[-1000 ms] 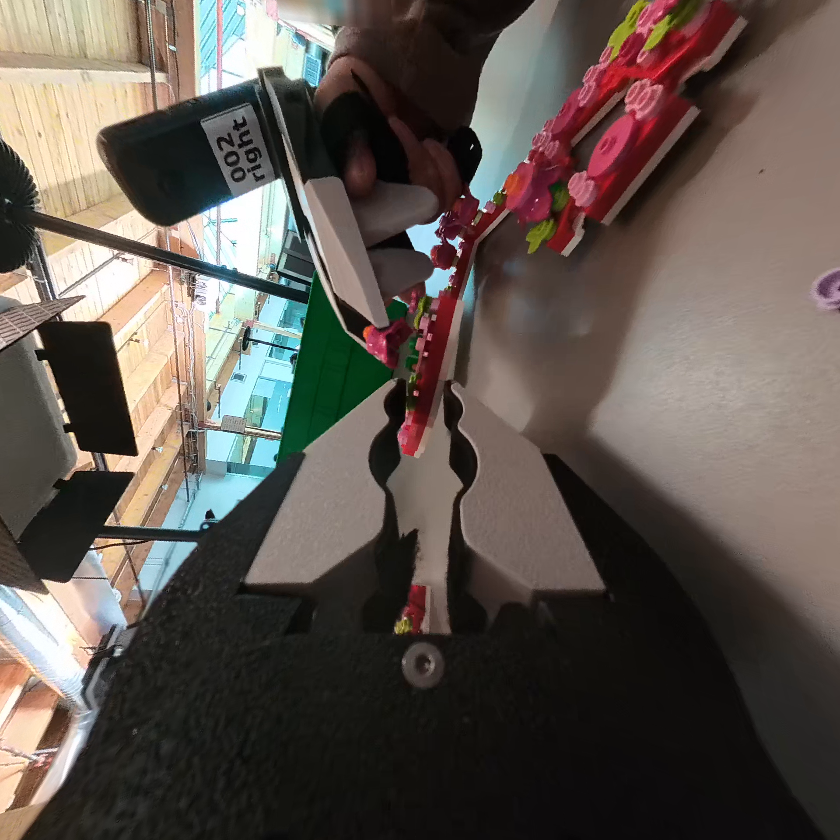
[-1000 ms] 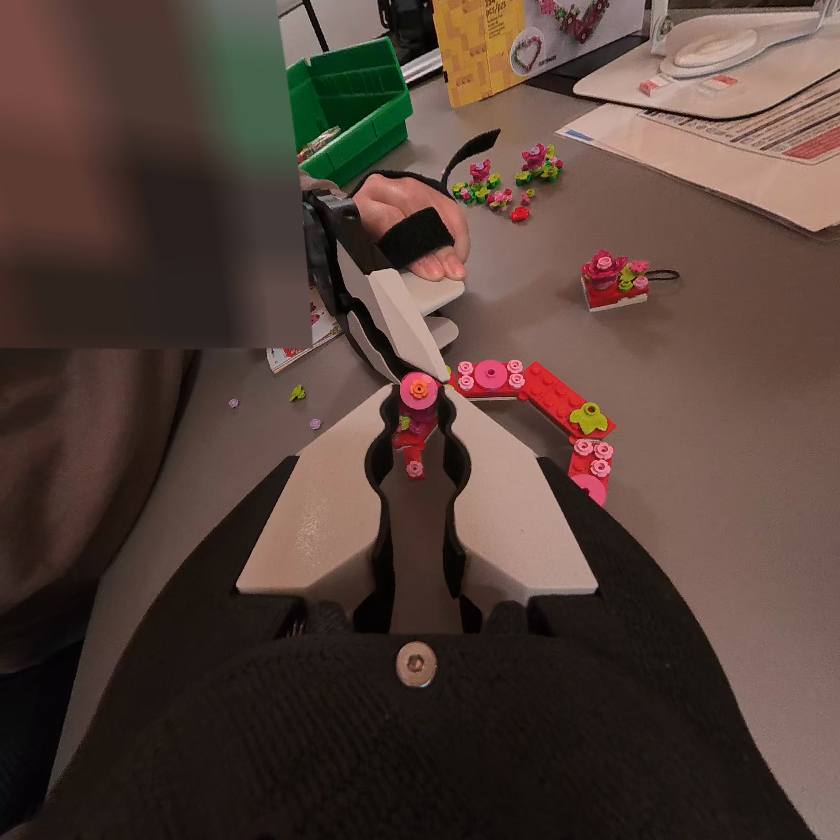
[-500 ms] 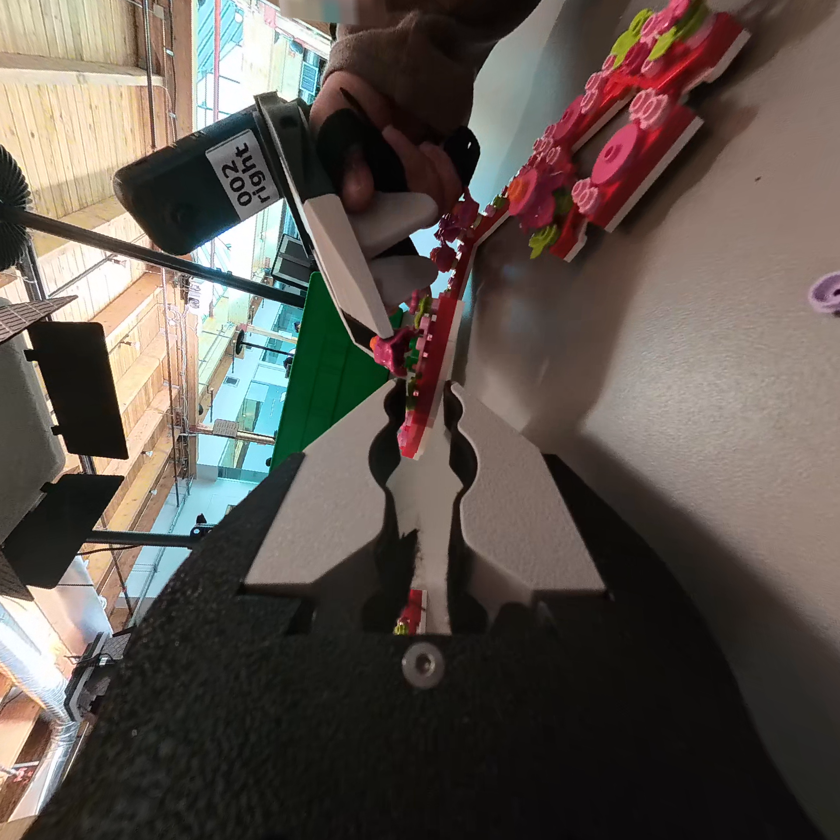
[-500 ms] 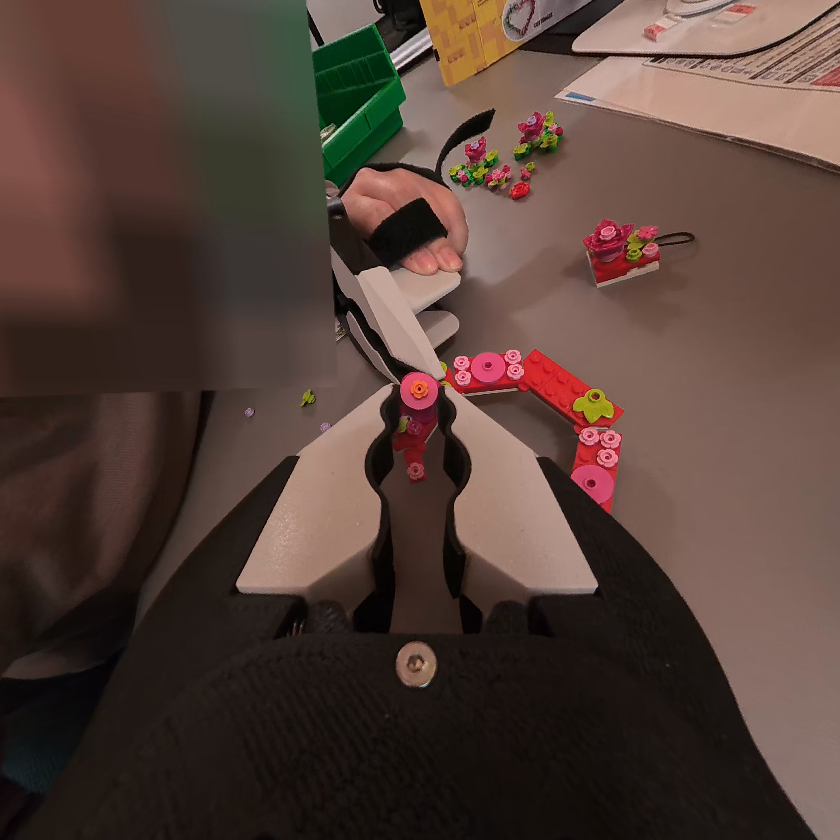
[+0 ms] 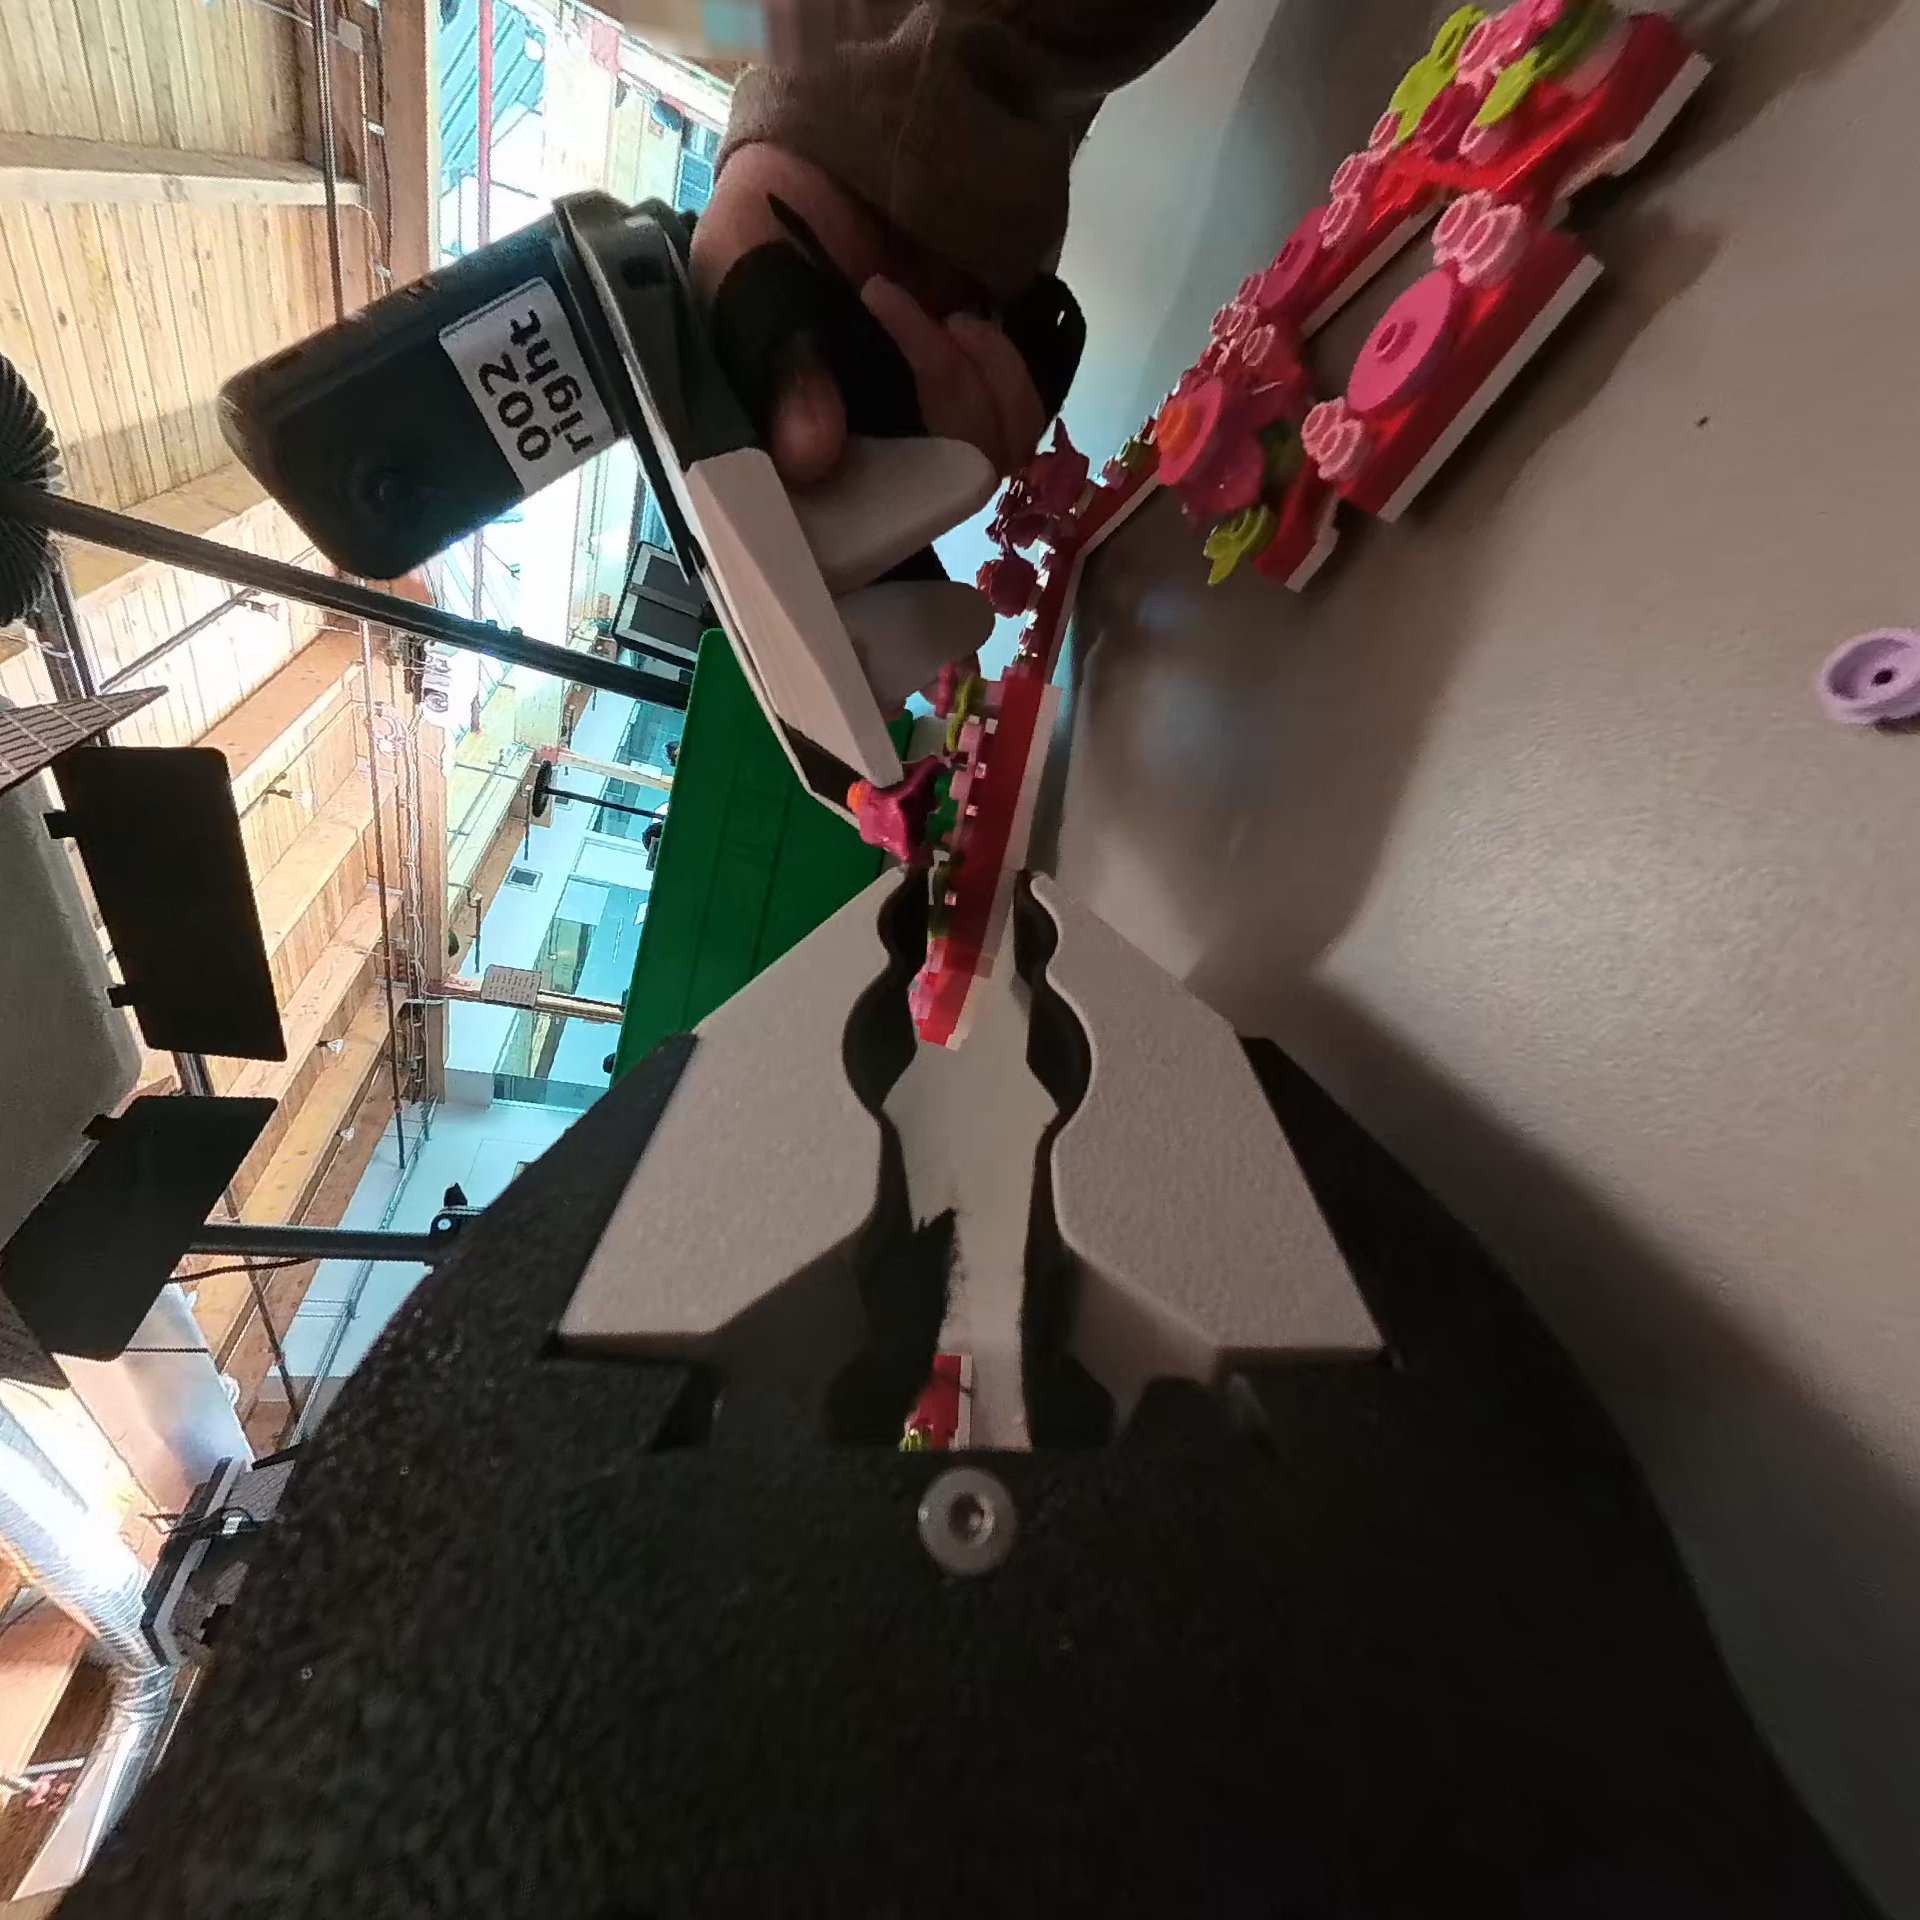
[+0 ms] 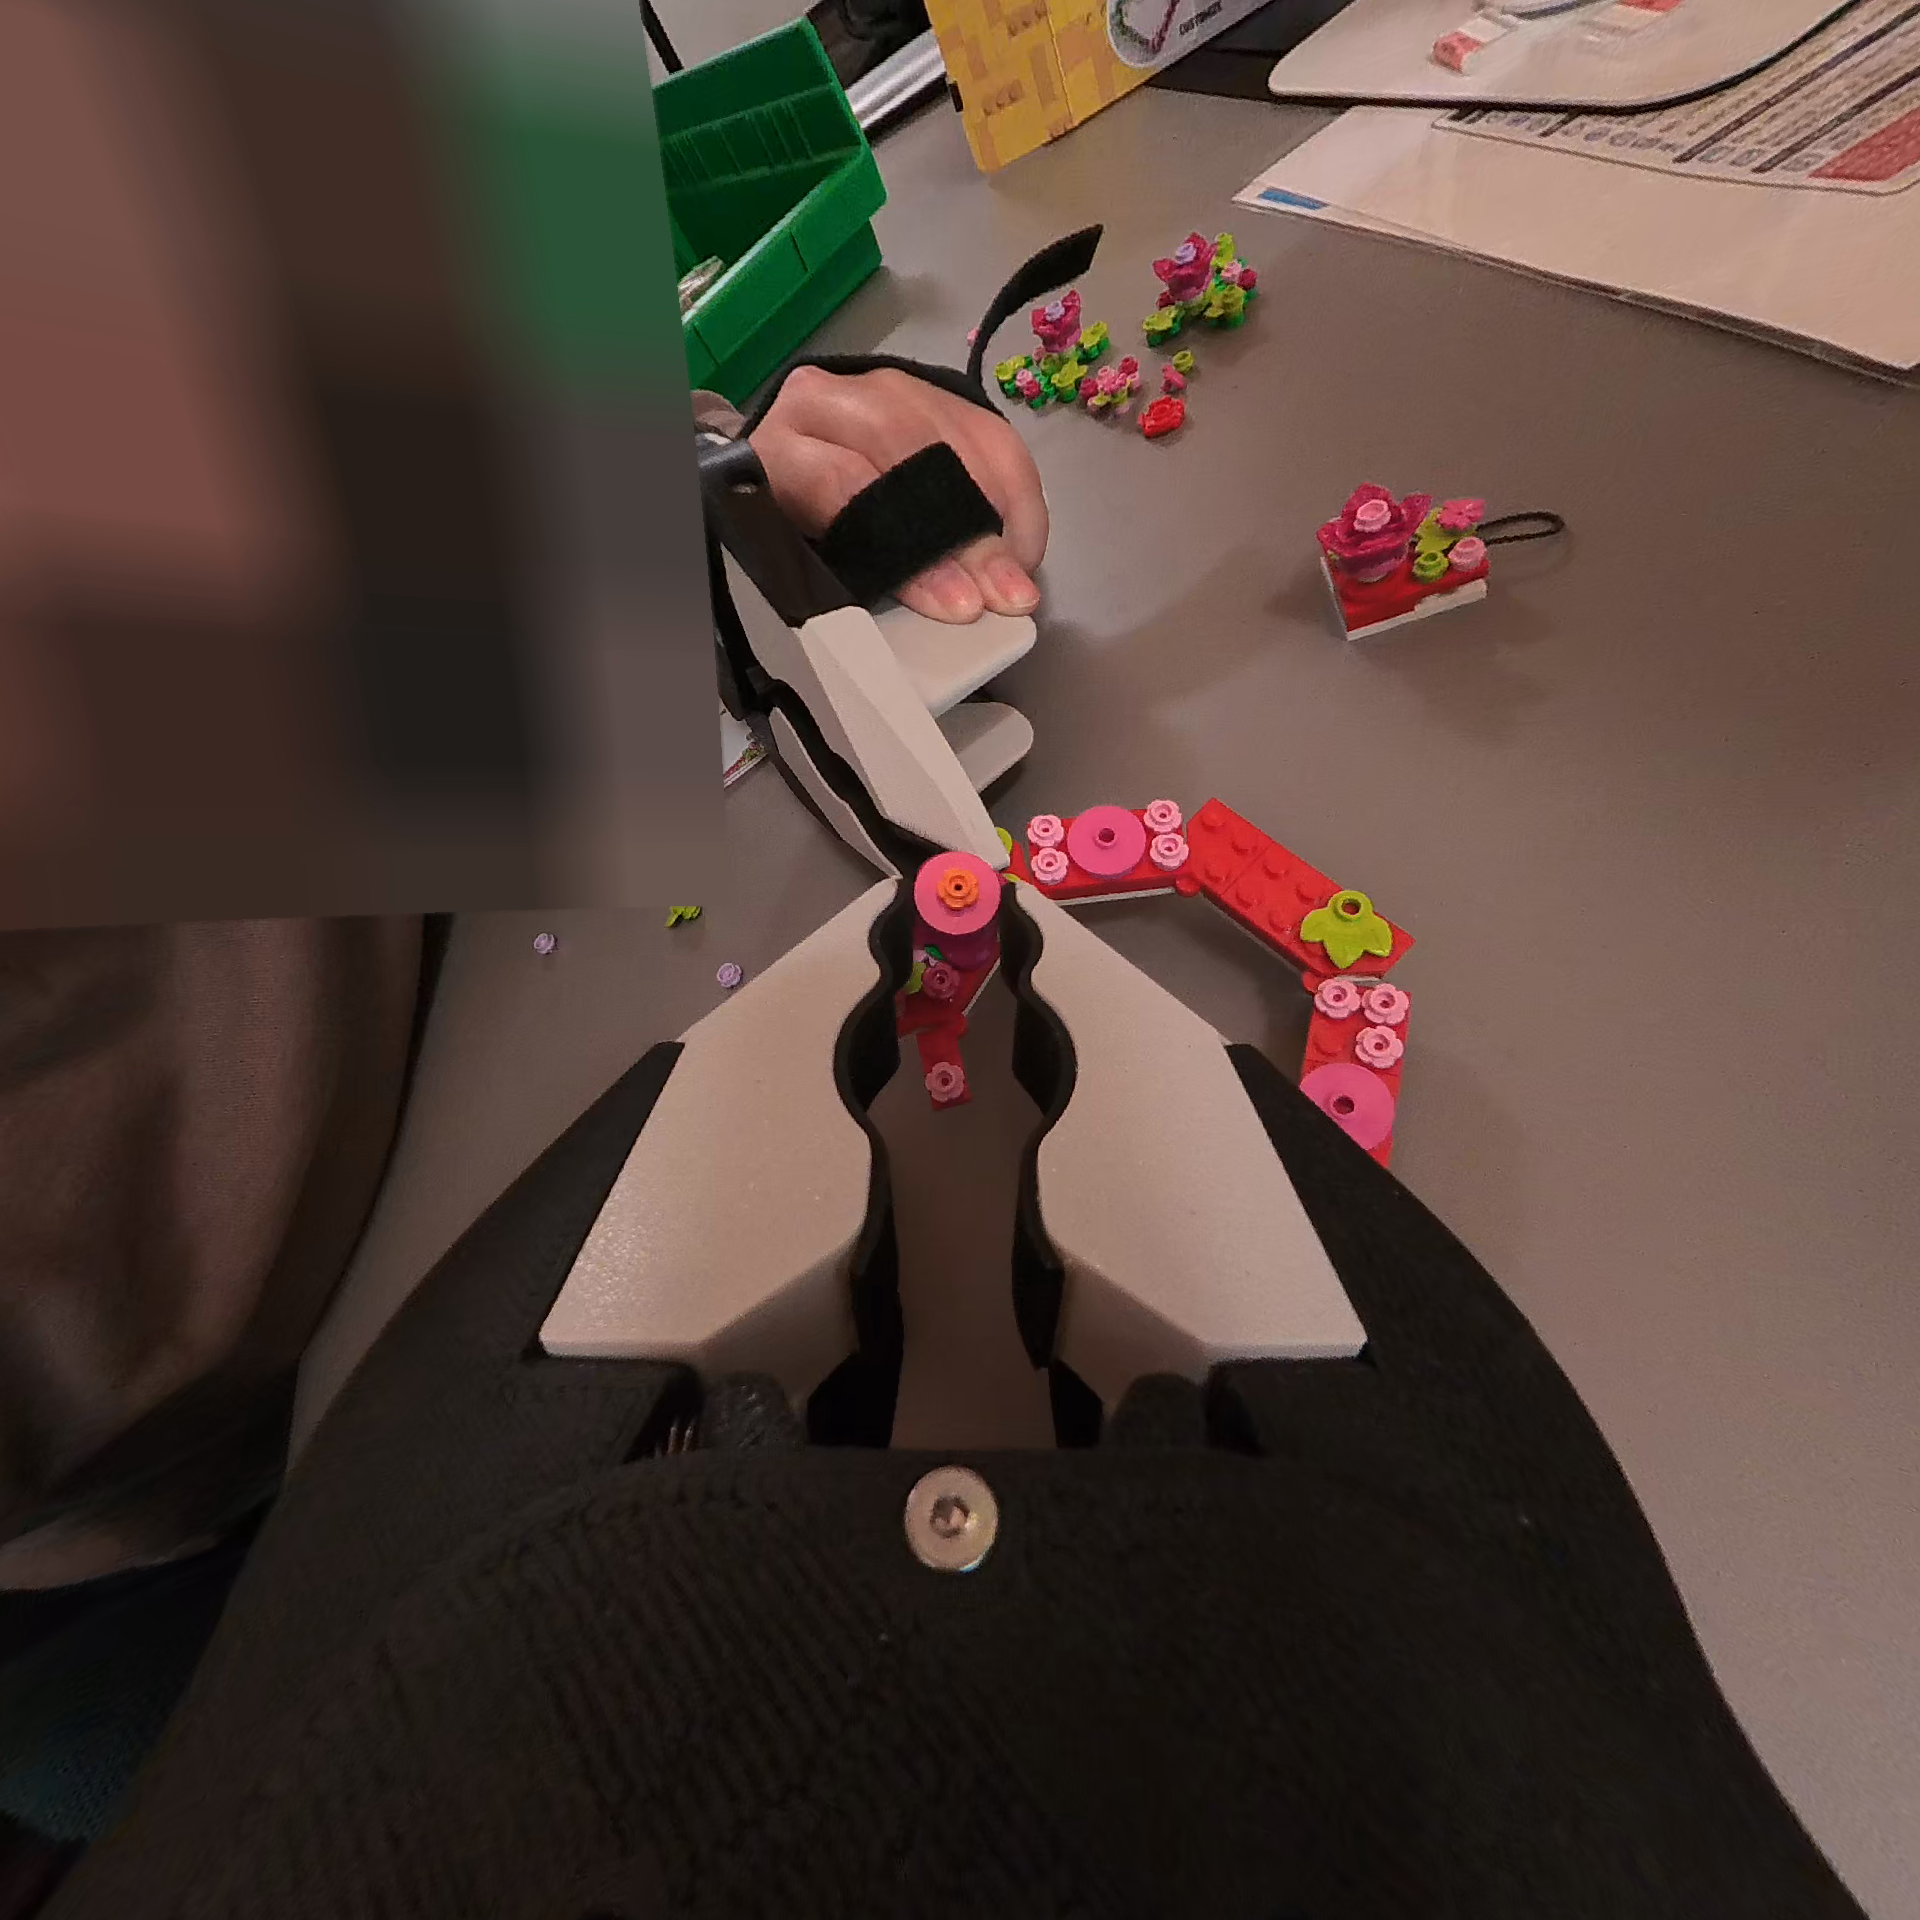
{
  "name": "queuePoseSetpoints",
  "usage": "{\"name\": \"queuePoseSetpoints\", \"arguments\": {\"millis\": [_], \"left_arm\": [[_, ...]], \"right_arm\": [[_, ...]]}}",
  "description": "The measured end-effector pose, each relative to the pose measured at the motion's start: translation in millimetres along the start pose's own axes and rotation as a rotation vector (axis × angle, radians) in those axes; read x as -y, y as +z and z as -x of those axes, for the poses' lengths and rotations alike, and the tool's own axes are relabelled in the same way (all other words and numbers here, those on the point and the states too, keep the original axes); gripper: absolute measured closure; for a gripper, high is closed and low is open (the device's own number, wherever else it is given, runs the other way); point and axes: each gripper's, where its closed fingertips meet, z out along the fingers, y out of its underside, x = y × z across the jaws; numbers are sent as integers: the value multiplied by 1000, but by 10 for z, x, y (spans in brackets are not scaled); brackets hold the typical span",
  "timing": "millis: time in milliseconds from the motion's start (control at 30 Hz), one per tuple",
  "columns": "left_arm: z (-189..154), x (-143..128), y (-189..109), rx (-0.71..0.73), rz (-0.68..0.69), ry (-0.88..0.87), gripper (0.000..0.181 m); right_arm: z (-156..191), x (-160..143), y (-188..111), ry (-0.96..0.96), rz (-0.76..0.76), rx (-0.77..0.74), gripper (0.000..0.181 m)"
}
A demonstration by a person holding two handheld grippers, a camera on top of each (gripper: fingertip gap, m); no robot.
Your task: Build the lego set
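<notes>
A red Lego frame [image 6: 1268, 883] of linked plates with pink flowers and lime leaves curves across the grey table. My left gripper [image 5: 966, 883] is shut on one end of the frame [image 5: 1013, 758], holding it on edge. My right gripper [image 6: 956, 904] is shut on a magenta flower with an orange centre [image 6: 956, 888]. It holds the flower right against the frame end, next to the left gripper's fingers [image 6: 894, 727]. In the left wrist view the right gripper [image 5: 883, 790] comes in from the upper left, and the flower [image 5: 899, 816] touches the frame's studded face.
A green bin [image 6: 769, 218] and a yellow box [image 6: 1039, 73] stand at the back. Small flower clusters [image 6: 1122, 343], a red block with a rose [image 6: 1397, 566] and printed sheets [image 6: 1558, 208] lie beyond. Loose lilac studs [image 6: 727, 974] [image 5: 1870, 681] lie nearby. The tips of both grippers are at nearly the same place.
The right gripper has carried the flower down and in against the frame end. The left gripper has kept its hold on the frame.
</notes>
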Motion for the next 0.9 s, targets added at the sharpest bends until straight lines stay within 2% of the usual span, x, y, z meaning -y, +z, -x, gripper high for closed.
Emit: {"name": "queuePoseSetpoints", "arguments": {"millis": [600, 900], "left_arm": [[-27, 2, 6, -11, 1, 12, 168], [-64, -25, 14, -29, 21, 22, 168]], "right_arm": [[-2, -36, 13, -36, 25, -75, 167], [-23, -67, 34, -1, 61, -248, 167]]}}
